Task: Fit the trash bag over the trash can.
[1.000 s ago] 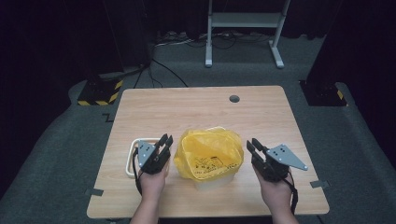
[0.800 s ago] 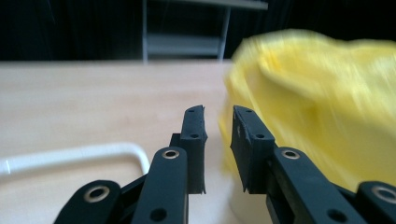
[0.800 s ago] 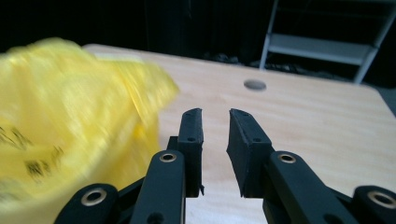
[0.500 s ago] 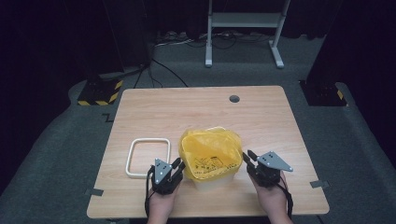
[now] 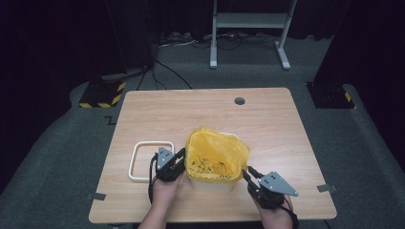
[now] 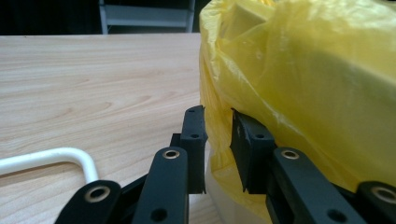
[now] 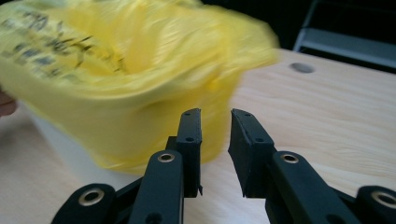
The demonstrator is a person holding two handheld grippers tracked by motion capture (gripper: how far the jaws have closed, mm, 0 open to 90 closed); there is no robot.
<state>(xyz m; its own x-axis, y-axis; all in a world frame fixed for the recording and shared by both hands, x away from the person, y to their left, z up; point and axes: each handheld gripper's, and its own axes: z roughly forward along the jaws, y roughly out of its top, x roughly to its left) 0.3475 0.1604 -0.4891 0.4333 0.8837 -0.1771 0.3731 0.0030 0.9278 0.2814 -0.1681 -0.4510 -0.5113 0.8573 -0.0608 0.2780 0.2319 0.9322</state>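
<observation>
A yellow bag (image 5: 216,155) lining a white bin (image 5: 213,185) sits mid-worktop (image 5: 267,124); the left claw (image 5: 179,156), slightly parted, straddles the bag's edge, the right claw (image 5: 247,172) parted just beside it.

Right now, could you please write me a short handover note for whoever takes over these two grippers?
Left gripper: jaws slightly apart, a fold of the yellow bag hanging between them; whether the pads press on it I cannot tell.
Right gripper: open, holding nothing, just short of the bag's near right side.
The bag lines the white bin mid-table, its edge draped over the rim. A white rectangular ring lies flat left of the bin.
Done: bag seated in the bin.
Left, probably: the ring, not yet on the bin.
</observation>
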